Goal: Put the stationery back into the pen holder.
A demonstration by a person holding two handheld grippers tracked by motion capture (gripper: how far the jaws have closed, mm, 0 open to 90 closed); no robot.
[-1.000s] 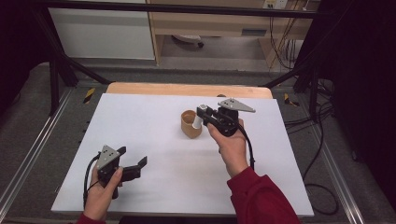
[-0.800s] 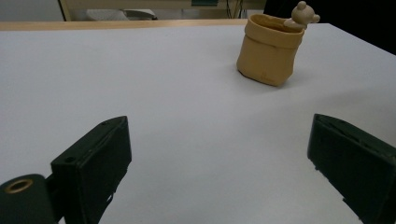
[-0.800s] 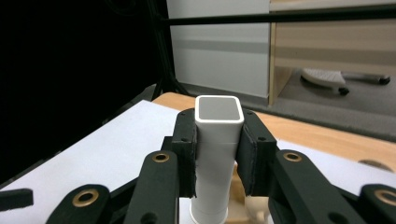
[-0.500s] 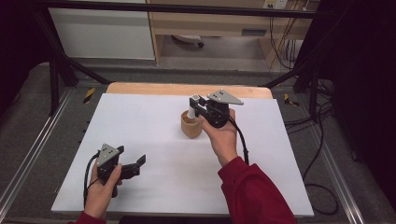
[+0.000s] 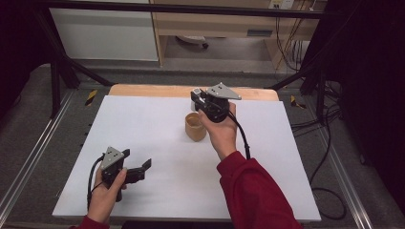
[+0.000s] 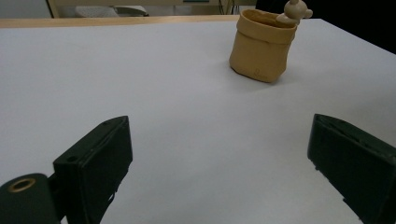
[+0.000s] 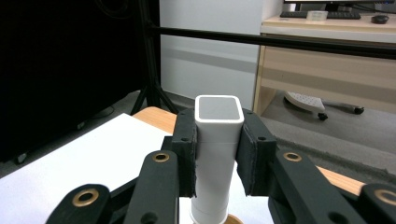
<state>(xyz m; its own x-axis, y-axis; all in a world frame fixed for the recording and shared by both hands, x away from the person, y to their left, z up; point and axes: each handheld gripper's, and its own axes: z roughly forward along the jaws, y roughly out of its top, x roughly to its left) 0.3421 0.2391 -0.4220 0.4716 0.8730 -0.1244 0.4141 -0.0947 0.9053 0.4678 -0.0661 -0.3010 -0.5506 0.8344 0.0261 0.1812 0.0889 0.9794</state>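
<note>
While low over the near-left table (image 5: 157, 191), left gripper (image 5: 138, 169): jaws spread wide, gripping nothing.
Tan pot (image 5: 195, 127): soft-looking, rolled rim, small bear figure (image 6: 294, 10) on its edge, mid-table, one.
Right gripper (image 5: 197, 97): raised just above the pot, clamped on white tube (image 7: 217, 154).
White tube: square-topped, upright between the pads, one.
Grippers: two.

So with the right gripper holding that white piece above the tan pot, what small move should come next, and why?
Probably lower it straight down. The right gripper is shut on the white square tube, held upright just above the tan pot, whose mouth looks open. The left gripper rests open, apart.
</note>
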